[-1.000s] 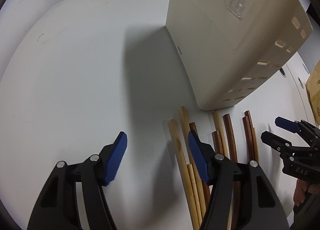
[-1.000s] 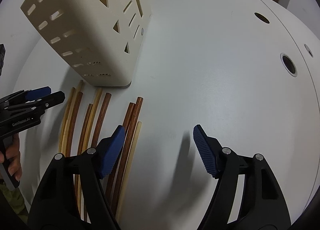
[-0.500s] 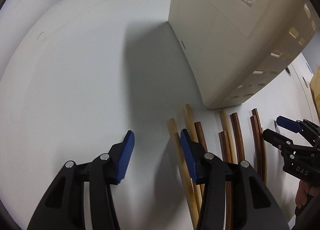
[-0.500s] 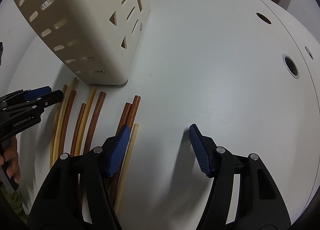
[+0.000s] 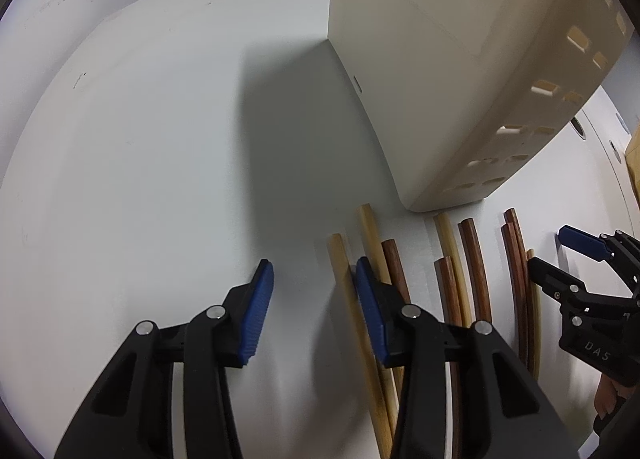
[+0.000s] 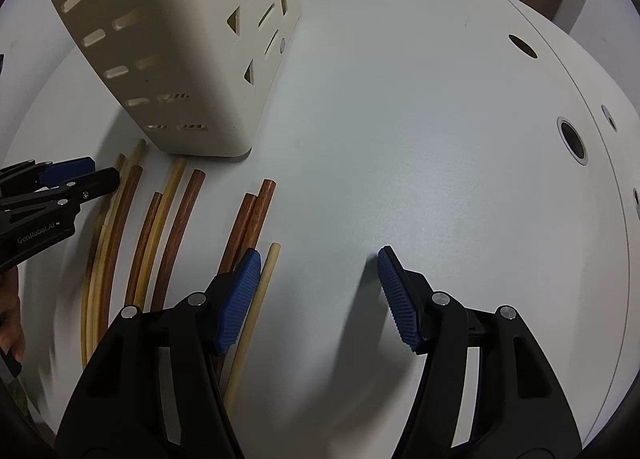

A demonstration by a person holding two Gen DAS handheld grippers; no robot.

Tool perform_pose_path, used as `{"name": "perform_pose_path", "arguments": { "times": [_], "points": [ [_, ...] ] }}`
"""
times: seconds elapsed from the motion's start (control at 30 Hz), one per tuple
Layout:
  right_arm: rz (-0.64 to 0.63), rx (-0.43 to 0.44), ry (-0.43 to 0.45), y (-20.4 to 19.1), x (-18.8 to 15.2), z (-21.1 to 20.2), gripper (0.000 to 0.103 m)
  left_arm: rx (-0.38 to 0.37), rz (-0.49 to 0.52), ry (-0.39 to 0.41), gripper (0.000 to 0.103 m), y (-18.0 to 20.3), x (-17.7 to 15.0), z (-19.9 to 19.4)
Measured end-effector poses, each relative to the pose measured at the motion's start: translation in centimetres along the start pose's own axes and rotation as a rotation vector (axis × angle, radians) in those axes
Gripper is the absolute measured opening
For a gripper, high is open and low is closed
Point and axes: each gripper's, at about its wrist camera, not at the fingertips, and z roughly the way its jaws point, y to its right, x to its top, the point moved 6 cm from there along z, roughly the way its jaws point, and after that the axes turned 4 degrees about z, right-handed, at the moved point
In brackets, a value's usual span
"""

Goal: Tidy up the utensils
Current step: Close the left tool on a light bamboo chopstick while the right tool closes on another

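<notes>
Several chopsticks, pale and dark brown, lie side by side on the white table in front of a cream slotted utensil holder (image 5: 440, 79) (image 6: 180, 59). My left gripper (image 5: 314, 283) points down at the left end of the row, its jaws closing. A pale chopstick (image 5: 345, 279) lies between them, close to the right pad; the left pad is clear of it. My right gripper (image 6: 318, 279) is open at the right end of the row. Another pale chopstick (image 6: 269, 267) lies just inside its left pad, and two dark chopsticks (image 6: 256, 211) lie outside it.
Each wrist view shows the other gripper: the right one (image 5: 556, 255) and the left one (image 6: 102, 173), with a person's hand (image 6: 8, 319) behind it. The table has round holes (image 6: 572, 139) at the far right. A cardboard box (image 5: 634, 163) sits at the right edge.
The left jaws have narrowed and shifted right, so the pale chopstick is now between them. The right jaws have narrowed a little and come nearer the chopsticks. The holder looks closer in both views.
</notes>
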Motion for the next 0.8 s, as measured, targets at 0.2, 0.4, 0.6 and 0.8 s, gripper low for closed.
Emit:
{"name": "perform_pose_path", "arguments": {
  "times": [0.2,0.4,0.6,0.8],
  "points": [
    [-0.026,0.034,-0.013,-1.5,-0.7,-0.7,0.037,0.011,0.002,-0.013,0.010,0.0,0.4,-0.2],
    [-0.044,0.088,-0.002,-2.9,-1.4,-1.3,0.007,-0.009,-0.005,-0.011,0.006,-1.0,0.6,-0.1],
    [-0.005,0.140,0.043,-2.9,-1.3,-2.6,0.004,-0.010,0.009,0.056,0.006,-1.1,0.8,-2.4],
    [0.004,0.192,0.173,-3.2,-0.5,-6.7,0.004,0.000,0.021,0.192,0.006,-0.9,1.1,-7.3]
  ]
}}
